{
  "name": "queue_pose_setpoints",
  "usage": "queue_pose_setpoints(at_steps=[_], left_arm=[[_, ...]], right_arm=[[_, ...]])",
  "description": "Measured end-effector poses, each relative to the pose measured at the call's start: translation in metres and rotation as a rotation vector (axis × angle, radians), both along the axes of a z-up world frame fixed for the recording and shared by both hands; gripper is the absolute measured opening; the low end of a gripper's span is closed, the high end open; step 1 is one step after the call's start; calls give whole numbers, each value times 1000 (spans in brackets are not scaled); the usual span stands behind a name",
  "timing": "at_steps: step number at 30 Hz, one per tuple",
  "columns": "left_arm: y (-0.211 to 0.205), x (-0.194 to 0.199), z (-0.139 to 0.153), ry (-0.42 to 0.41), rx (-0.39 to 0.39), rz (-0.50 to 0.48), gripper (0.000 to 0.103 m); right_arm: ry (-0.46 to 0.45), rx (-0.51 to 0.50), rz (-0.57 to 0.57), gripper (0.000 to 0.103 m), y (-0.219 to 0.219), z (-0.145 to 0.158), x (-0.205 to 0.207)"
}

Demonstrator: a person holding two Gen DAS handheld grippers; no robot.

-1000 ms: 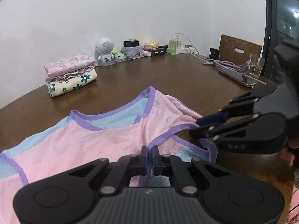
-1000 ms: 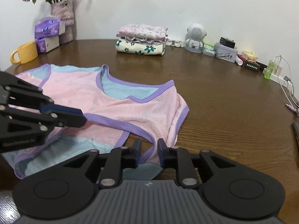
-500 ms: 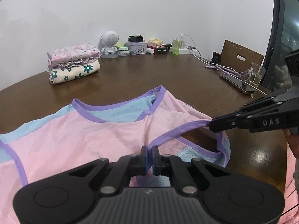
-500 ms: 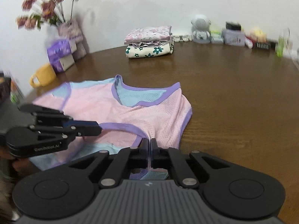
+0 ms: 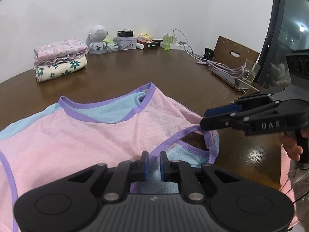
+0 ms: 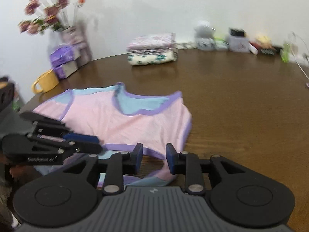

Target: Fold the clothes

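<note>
Between parted right hand-held gripper (image 6: 154, 158) pads: vest armhole trim (image 6: 152, 152).

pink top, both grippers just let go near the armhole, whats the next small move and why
Probably lower the right gripper and close it on the purple armhole trim again. Both pairs of jaws have just been opening, and neither grips the pink top; the left gripper stands slightly open over the fabric. That side looks folded in, with the armhole gaping over the table, so the fold needs a fresh hold.

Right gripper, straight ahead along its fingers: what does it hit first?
Likely the pink mesh top with purple trim: the right gripper, jaws just opened with nothing gripped, points down at its armhole. Depth unclear.
</note>
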State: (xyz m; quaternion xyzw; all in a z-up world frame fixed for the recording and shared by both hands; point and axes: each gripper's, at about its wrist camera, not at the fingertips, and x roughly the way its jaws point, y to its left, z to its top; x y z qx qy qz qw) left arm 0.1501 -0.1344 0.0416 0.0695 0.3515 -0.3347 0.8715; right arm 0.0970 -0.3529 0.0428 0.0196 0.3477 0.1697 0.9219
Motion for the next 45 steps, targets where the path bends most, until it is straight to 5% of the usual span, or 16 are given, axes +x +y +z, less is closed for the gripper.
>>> queue_pose_setpoints(at_steps=[6, 9, 13, 18, 22, 24, 25, 27, 31, 37, 45], left_arm=[[-6, -3, -6, -5, 16, -18, 10], [-4, -3, -6, 5, -1, -23, 10], [10, -7, 5, -12, -39, 9, 19], [38, -12, 12, -8, -49, 90, 28], [50, -15, 2, 35, -35, 132, 28], [53, -17, -1, 40, -23, 136, 28], [54, -19, -3, 39, -18, 137, 28], [56, -22, -4, 33, -13, 140, 28], [60, -25, -5, 31, -23, 138, 29], [70, -33, 1, 8, -63, 155, 33], [72, -40, -6, 9, -33, 158, 33]], right_arm=[[2, -141, 31, 33, 28, -12, 11], [47, -145, 64, 0, 31, -16, 13], [57, -164, 20, 1, 22, -16, 11], [44, -27, 58, 7, 12, -5, -8], [16, -95, 125, 27, 37, -7, -23], [9, -163, 128, 27, 49, -11, -26], [14, -195, 126, 14, 53, -13, -28], [22, -253, 113, 6, 57, -16, -33], [48, -296, 87, 6, 54, -16, -44], [-3, -198, 13, 12, 39, 1, -59], [36, -236, -4, 12, 43, -17, -59]])
